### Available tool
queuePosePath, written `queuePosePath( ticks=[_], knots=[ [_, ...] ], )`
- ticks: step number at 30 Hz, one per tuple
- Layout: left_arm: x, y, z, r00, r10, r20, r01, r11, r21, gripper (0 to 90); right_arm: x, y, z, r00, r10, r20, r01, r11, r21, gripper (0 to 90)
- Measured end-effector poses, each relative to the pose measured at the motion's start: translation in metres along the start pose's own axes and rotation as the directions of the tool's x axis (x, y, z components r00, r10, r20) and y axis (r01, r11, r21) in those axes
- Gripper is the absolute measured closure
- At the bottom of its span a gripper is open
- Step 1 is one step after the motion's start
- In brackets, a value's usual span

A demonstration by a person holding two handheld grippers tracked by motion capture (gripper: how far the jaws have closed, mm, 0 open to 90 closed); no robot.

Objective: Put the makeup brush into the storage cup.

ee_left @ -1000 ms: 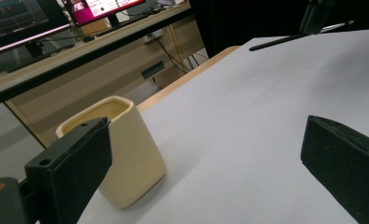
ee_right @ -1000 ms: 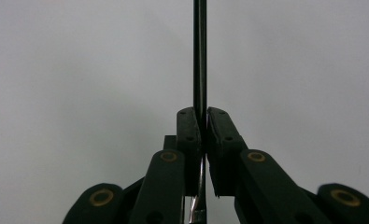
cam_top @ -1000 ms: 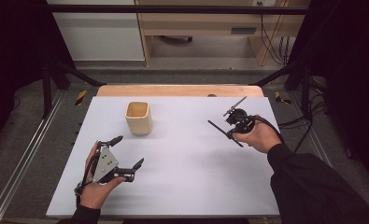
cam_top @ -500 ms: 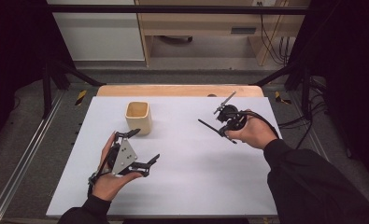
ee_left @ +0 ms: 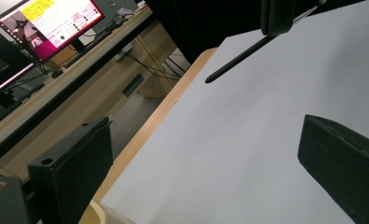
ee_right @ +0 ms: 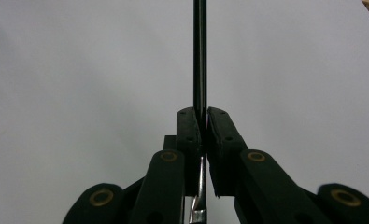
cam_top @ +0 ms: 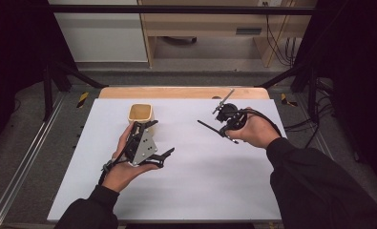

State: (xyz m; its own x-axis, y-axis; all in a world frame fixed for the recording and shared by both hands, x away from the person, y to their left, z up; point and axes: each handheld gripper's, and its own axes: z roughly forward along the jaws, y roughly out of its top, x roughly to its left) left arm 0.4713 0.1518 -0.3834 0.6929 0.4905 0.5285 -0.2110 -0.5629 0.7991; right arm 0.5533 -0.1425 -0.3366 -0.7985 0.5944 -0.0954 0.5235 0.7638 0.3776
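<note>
Right gripper view — right gripper [ee_right: 203,122] clamps pen [ee_right: 199,56], tip cut off.

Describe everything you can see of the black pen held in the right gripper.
The black pen is a thin, straight, dark rod, smooth and glossy. The right gripper clamps it near one end, pads pressing both sides, with a silvery part below them. It hangs in the air over the white table sheet, long end towards the left gripper, touching nothing else.
</note>
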Motion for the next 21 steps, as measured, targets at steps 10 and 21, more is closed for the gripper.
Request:
queuePosePath(
  ticks=[10,21],
  knots=[
    [0.001,0.011,0.007,0.9991,0.036,0.023,-0.036,0.9993,0.005,2.8,0.003,0.009,-0.002,0.9998,-0.016,-0.014,0.016,1.000,0.013,84.0],
    [-0.005,0.006,0.022,0.9953,0.073,0.064,-0.077,0.9949,0.065,4.2,0.010,0.016,-0.005,0.9985,-0.036,-0.042,0.037,0.999,0.026,84.0]
  ],
)
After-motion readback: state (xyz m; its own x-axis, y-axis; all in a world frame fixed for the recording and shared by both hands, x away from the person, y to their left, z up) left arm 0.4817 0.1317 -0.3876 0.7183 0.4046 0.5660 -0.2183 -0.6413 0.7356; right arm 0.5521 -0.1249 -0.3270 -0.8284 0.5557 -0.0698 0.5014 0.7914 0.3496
